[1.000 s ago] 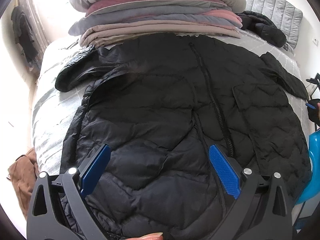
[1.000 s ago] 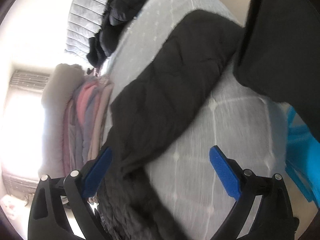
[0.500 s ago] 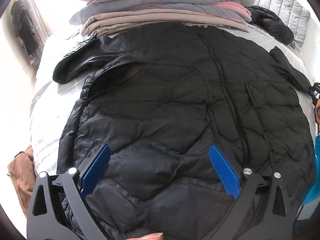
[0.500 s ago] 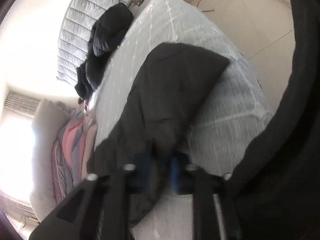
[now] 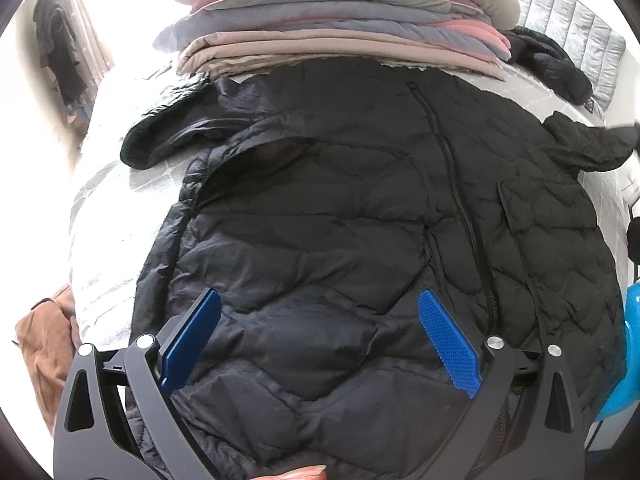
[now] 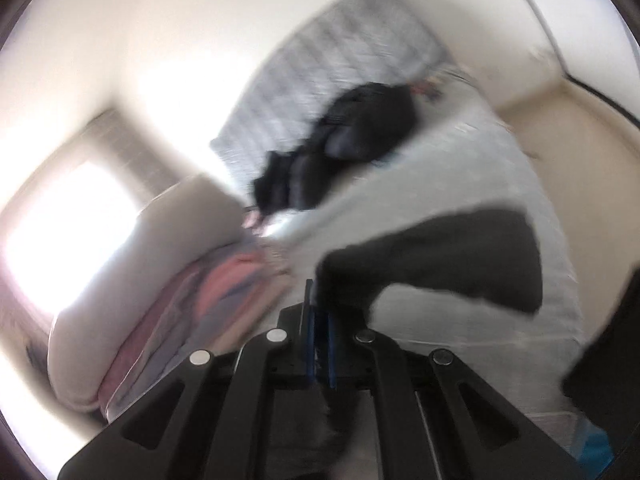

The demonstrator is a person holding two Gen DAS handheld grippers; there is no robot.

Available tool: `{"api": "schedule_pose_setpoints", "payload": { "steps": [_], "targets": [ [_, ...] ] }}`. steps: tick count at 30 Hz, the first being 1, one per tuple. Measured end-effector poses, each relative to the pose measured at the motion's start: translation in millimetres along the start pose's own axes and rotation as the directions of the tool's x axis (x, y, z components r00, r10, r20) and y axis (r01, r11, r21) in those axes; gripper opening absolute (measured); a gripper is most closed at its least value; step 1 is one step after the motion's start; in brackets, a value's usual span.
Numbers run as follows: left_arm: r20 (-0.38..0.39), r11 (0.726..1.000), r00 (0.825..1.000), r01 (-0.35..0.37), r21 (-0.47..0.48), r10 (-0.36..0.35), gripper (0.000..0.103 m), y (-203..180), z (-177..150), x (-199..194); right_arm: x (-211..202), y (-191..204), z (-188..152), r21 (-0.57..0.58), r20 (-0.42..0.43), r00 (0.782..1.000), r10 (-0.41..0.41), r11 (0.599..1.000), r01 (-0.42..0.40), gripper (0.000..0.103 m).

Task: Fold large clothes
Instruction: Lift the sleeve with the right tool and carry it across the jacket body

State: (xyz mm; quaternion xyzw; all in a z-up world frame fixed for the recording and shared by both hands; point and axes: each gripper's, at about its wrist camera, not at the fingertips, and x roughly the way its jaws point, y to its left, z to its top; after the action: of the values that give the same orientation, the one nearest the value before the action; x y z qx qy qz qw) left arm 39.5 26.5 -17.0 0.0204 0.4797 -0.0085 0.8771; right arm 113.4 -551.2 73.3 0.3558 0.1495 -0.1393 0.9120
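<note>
A large black quilted jacket (image 5: 360, 220) lies spread front-up on the grey bed (image 5: 100, 200), zipper down its middle. My left gripper (image 5: 320, 340) is open and empty, hovering above the jacket's lower part. Its left sleeve (image 5: 168, 136) lies out toward the bed's left side. My right gripper (image 6: 320, 344) is shut on the jacket's right sleeve (image 6: 440, 256) and holds it lifted above the bed (image 6: 460, 160); this view is blurred. That sleeve also shows in the left wrist view (image 5: 588, 144).
A tall stack of folded blankets (image 5: 340, 20) sits on the bed beyond the jacket, also in the right wrist view (image 6: 160, 280). Another dark garment (image 6: 340, 148) lies by the grey headboard (image 5: 568, 28). A brown cloth (image 5: 44, 344) lies left of the bed. Something bright blue (image 5: 624, 352) stands at the right.
My right gripper closed on the jacket's right sleeve and lifted it, swinging fast. My left gripper moved slightly forward over the jacket, still open.
</note>
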Motion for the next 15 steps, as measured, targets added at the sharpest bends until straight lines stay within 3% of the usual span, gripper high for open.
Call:
{"api": "schedule_pose_setpoints", "payload": {
  "steps": [3,8,11,15],
  "targets": [
    [0.013,1.0,1.0,0.007,-0.011,-0.007,0.095,7.0,0.6,-7.1,8.1,72.1,-11.8,-0.131,-0.025,0.997,0.069,0.989,-0.072,0.006],
    [0.037,0.999,0.999,0.024,-0.038,-0.023,0.095,22.5,2.0,-19.4,41.5,200.5,-75.5,-0.338,-0.157,0.971,0.181,0.914,-0.225,0.006],
    [0.048,0.998,0.998,0.029,-0.058,-0.026,0.095,34.9,2.1,-25.3,67.9,261.4,-142.0,-0.423,-0.278,0.939,0.205,0.851,-0.311,0.006],
    [0.055,0.996,0.998,0.02,-0.082,-0.016,0.095,49.5,3.0,-28.4,114.5,298.4,-243.9,-0.448,-0.473,0.867,0.158,0.804,-0.391,0.006]
  ]
}}
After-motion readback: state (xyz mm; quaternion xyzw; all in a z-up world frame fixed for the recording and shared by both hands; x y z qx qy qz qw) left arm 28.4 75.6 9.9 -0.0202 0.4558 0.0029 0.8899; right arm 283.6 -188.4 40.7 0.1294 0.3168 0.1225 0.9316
